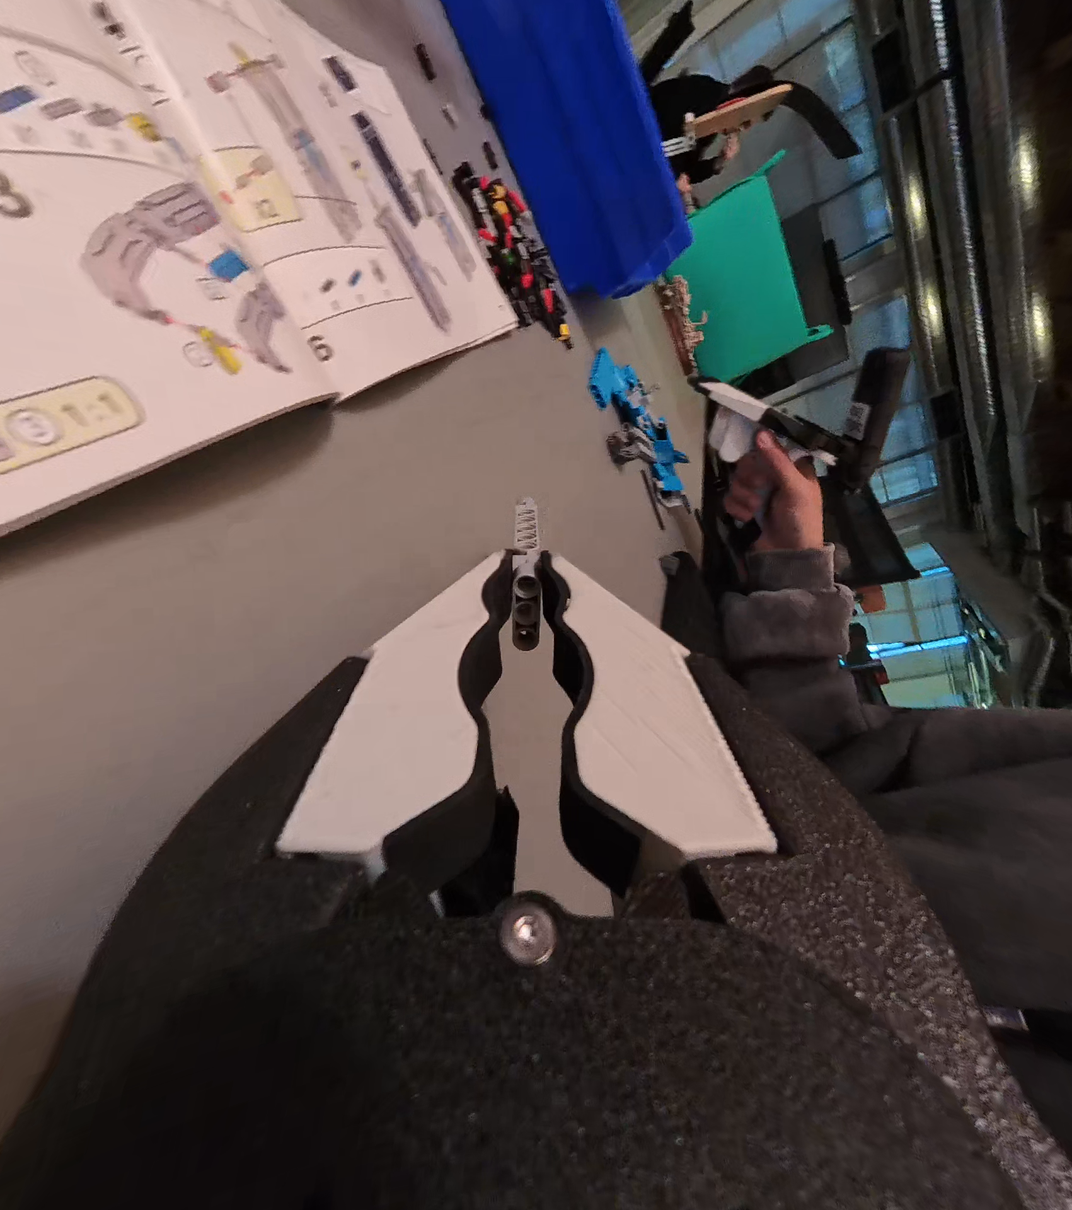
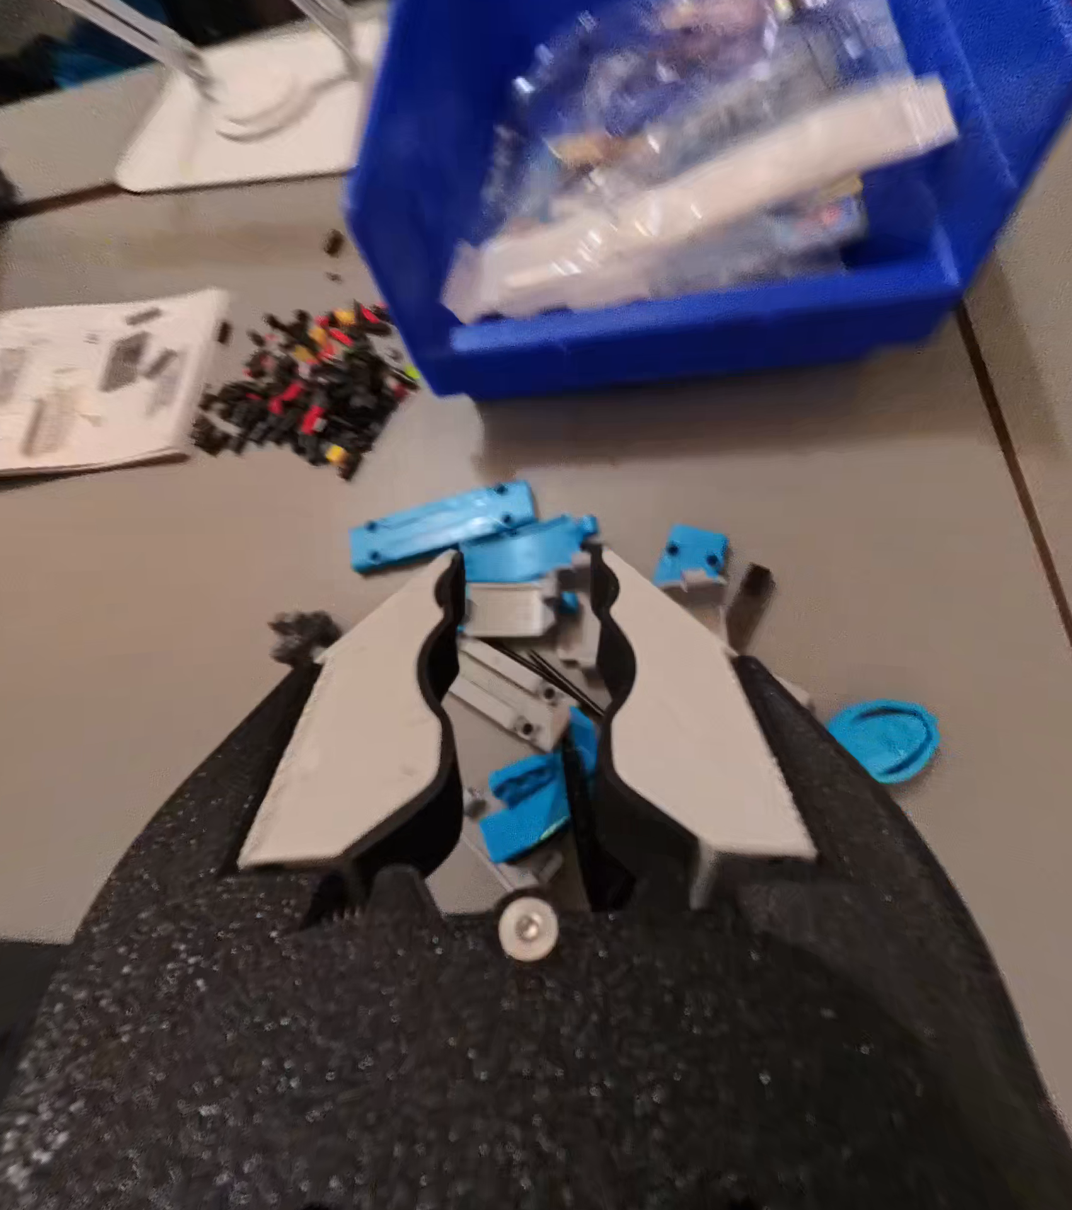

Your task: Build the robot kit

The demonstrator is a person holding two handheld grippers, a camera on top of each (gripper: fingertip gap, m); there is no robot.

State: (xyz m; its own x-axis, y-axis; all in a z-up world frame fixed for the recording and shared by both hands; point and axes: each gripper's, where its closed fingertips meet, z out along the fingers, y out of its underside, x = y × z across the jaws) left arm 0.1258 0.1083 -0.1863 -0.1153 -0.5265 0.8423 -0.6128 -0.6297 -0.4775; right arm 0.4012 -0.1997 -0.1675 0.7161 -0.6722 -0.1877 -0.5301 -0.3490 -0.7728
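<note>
My left gripper (image 1: 526, 556) is shut on a small grey spring shock-absorber piece (image 1: 526, 592), whose coiled end sticks out past the fingertips above the grey table (image 1: 258, 655). My right gripper (image 2: 523, 566) is open, its fingers straddling a blue and grey brick assembly (image 2: 513, 609) that lies on the table (image 2: 127, 622). The same assembly (image 1: 641, 432) shows far off in the left wrist view, with the other gripper (image 1: 775, 425) in a person's hand beside it. Loose blue pieces lie around the assembly: a flat panel (image 2: 441, 524), a small block (image 2: 690, 556) and a round disc (image 2: 883, 740).
An open instruction booklet (image 1: 160, 229) lies on the table; it also shows in the right wrist view (image 2: 61, 386). A pile of small black, red and yellow pieces (image 2: 310, 386) sits beside a blue bin (image 2: 683, 347) holding plastic bags (image 2: 683, 183). A table seam (image 2: 1031, 511) runs at right. Some 40 cm of space lies between my two pairs of fingers. My right gripper's tips are some 7 cm from the small block (image 2: 690, 556). My right gripper is the nearer one to the round disc (image 2: 883, 740): about 11 cm, against 55 cm.
</note>
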